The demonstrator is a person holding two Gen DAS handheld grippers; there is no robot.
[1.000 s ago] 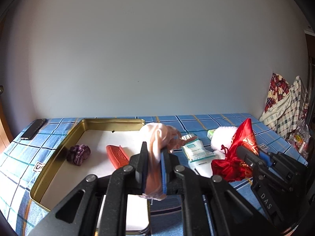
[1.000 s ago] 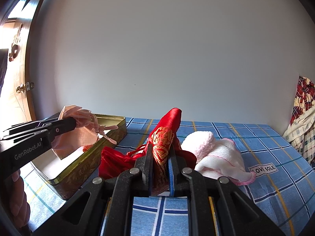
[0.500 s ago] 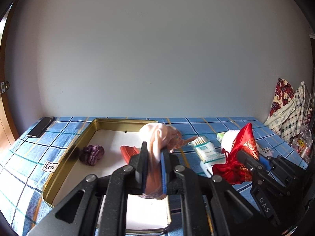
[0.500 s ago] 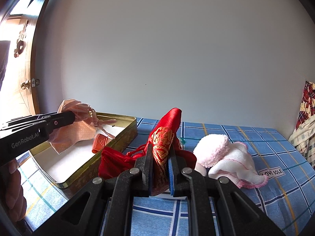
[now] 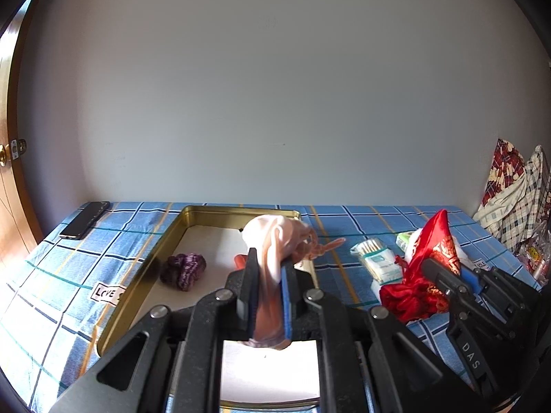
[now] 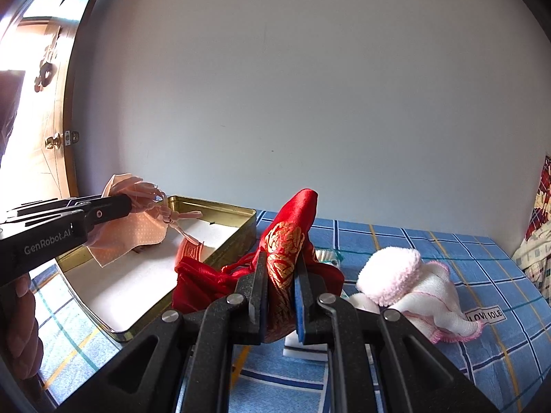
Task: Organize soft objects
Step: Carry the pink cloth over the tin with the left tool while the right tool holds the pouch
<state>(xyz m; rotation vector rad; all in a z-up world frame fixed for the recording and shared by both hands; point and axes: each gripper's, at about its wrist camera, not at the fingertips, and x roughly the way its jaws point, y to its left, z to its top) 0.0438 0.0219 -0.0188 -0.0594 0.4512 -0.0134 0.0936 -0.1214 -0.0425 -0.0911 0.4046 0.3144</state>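
Soft pale-pink drawstring pouch (image 5: 275,241) hangs above the shallow gold metal tin (image 5: 220,210), pinched between the jaws of the left gripper (image 5: 268,275); its knotted cord dangles over the tin's white floor; inside the tin lie a dark purple knitted scrunchie (image 5: 184,270) and a small orange-red ribbed piece (image 6: 189,253); just right of the tin, the right gripper (image 6: 279,285) has its jaws pressed onto a red satin pouch with gold embroidery (image 6: 292,234), lifted off the blue checked tabletop (image 6: 447,251); further right of the tin rests a fluffy pink-and-white towel bundle (image 6: 406,282); a black phone (image 5: 85,219) lies left of the tin.
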